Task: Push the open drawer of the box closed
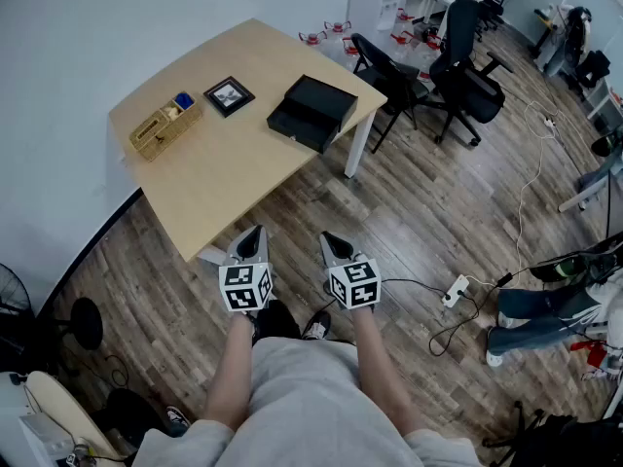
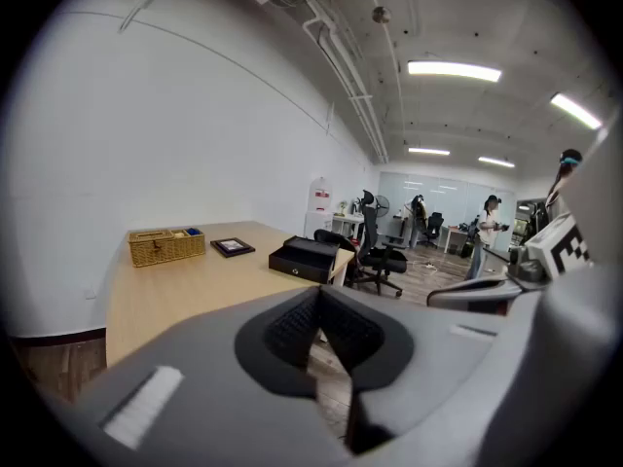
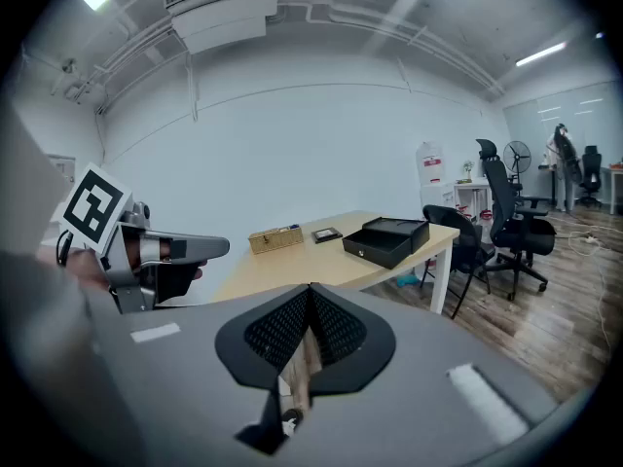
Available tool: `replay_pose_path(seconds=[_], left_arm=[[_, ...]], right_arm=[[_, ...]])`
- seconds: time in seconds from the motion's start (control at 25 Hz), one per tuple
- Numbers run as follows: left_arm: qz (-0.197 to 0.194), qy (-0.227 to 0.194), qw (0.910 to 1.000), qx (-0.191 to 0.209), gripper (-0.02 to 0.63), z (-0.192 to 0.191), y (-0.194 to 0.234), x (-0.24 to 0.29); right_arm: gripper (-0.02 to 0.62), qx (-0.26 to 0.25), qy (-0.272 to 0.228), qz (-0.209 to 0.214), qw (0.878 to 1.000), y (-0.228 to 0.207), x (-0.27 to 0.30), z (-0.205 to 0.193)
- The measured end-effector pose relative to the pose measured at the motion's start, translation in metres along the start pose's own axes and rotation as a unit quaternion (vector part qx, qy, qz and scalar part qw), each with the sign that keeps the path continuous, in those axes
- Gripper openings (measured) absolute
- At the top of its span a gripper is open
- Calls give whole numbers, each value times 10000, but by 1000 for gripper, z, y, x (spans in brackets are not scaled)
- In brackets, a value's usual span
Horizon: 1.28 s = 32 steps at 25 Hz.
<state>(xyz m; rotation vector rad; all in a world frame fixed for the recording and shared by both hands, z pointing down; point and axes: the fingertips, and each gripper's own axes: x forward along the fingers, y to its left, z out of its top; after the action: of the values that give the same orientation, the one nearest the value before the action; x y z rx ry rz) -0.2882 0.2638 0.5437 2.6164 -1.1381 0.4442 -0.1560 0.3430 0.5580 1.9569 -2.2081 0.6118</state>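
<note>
The black box (image 1: 316, 105) sits near the far right corner of the light wooden table (image 1: 224, 178), its drawer (image 1: 292, 126) pulled out toward the table's right edge. The same box (image 2: 310, 257) shows far ahead in the left gripper view, and as a black box (image 3: 389, 236) in the right gripper view. My left gripper (image 1: 250, 233) and right gripper (image 1: 335, 241) hang side by side over the floor in front of the table, well short of the box. Both are shut with nothing between their jaws, as the left gripper (image 2: 316, 300) and right gripper (image 3: 310, 298) show in their own views.
A wicker basket (image 1: 165, 125) and a framed picture (image 1: 229, 95) lie on the table left of the box. Black office chairs (image 1: 458, 66) stand beyond the table's right end. Cables and a power strip (image 1: 456, 290) lie on the wooden floor, with a person's legs (image 1: 545, 309) at right.
</note>
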Motion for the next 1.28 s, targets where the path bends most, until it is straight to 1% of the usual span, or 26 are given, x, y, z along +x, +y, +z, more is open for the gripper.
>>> replay_pose_path(seconds=[0.16,0.28,0.52,0.64,0.84,1.0,1.08,1.16,1.28], left_arm=[[10,-2,10000,-4,52,2,2,1],[-7,6,10000,-10,52,0,4,1],[46,46,9999,-153,52,-9,20,5],[94,105,9996,-232,52,-15,30,12],[102,98,9994,-309,52,-7,42,41],[202,176,9987,-435,52,0,59,66],[202,221,9985,-452,52,3,64,80],[166,301,9984,-445,52,5,64,95],[136,394,9977,-535,52,8,63,127]], right_arm=[[3,-14,3,-9,10000,-3,2,1],[3,67,-25,-86,9999,-6,1,-1],[3,233,-121,-587,9979,-29,4,-3],[2,440,-222,-663,9966,-41,9,0],[3,495,-249,-544,9970,-50,25,8],[3,718,-373,-751,9939,-74,31,15],[3,906,-461,-876,9910,-89,34,19],[3,1073,-485,-915,9888,-102,40,21],[3,1067,-384,-910,9894,-122,53,29]])
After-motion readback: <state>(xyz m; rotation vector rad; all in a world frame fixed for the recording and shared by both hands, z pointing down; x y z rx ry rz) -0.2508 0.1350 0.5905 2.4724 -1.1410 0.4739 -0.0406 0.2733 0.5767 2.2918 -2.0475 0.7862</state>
